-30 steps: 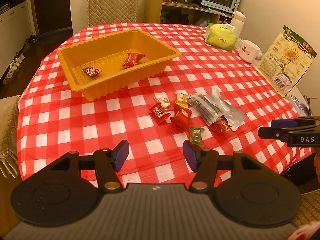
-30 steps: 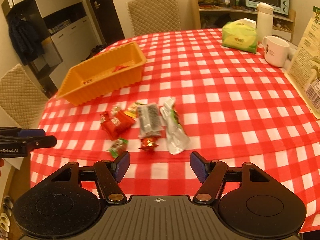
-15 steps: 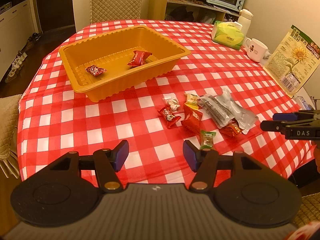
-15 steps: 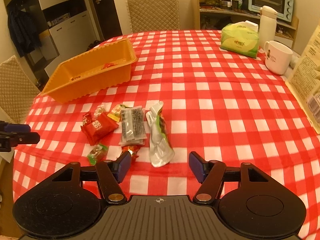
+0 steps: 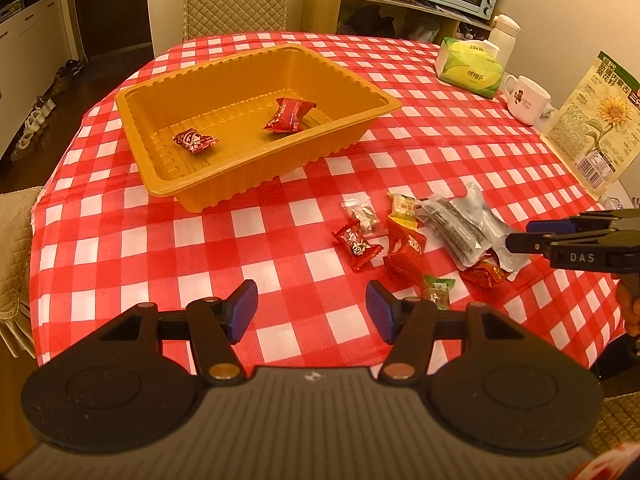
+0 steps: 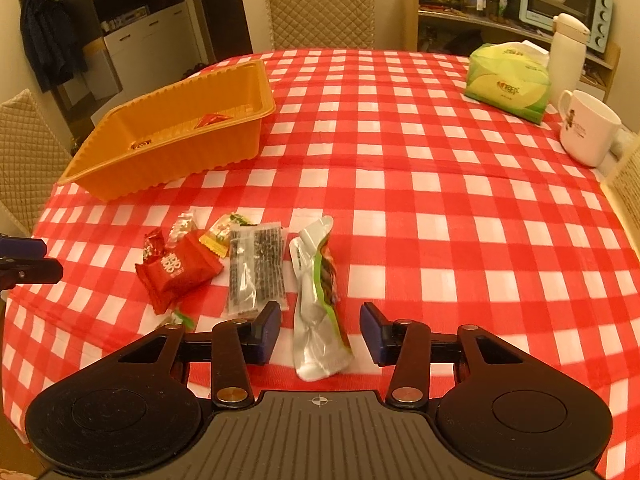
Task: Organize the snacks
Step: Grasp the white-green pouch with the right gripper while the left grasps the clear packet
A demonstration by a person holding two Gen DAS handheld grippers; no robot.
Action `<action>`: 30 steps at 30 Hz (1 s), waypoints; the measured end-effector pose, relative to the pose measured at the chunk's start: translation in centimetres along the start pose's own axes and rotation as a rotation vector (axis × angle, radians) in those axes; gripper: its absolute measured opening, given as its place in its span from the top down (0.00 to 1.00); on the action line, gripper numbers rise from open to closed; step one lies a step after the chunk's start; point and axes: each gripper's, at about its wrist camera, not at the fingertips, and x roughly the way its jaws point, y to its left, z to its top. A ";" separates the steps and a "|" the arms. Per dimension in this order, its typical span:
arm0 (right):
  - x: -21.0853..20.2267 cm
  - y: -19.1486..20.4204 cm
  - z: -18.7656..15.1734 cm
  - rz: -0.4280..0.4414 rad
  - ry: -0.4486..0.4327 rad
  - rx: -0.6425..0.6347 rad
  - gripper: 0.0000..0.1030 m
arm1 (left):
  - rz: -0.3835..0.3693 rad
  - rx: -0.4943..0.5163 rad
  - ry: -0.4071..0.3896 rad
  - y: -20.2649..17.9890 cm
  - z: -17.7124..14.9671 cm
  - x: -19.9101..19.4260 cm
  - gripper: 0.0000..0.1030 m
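The right gripper (image 6: 319, 334) has its fingers spread, the silver pouch (image 6: 318, 300) lying between them. The left gripper (image 5: 311, 312) gapes too, candies (image 5: 357, 244) just ahead

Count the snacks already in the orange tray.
2. A small red candy lies near the left end of the orange tray; a larger red packet lies toward its right end. The near wall may hide others.

One tray (image 5: 362, 130), two snacks (image 5: 195, 141) inside, eight snacks outside (image 5: 357, 243).
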 end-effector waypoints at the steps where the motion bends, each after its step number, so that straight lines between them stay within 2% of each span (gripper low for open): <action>1: 0.3 0.1 0.2 0.000 0.003 -0.004 0.58 | -0.001 0.000 0.002 0.0 0.1 0.2 0.45; 8: 2.2 0.4 0.9 0.009 0.021 -0.029 0.67 | -0.002 0.001 0.013 0.1 0.6 1.2 0.45; 21: 4.1 0.0 1.7 -0.016 0.035 -0.028 0.68 | -0.042 0.054 0.019 -1.4 2.3 3.4 0.46; 24: 4.3 0.1 1.5 -0.025 0.042 -0.043 0.74 | -0.050 0.074 0.022 -1.9 2.8 4.1 0.46; 30: 4.2 -0.2 1.2 -0.046 0.036 -0.029 0.75 | -0.064 0.102 0.023 -2.8 4.0 5.7 0.46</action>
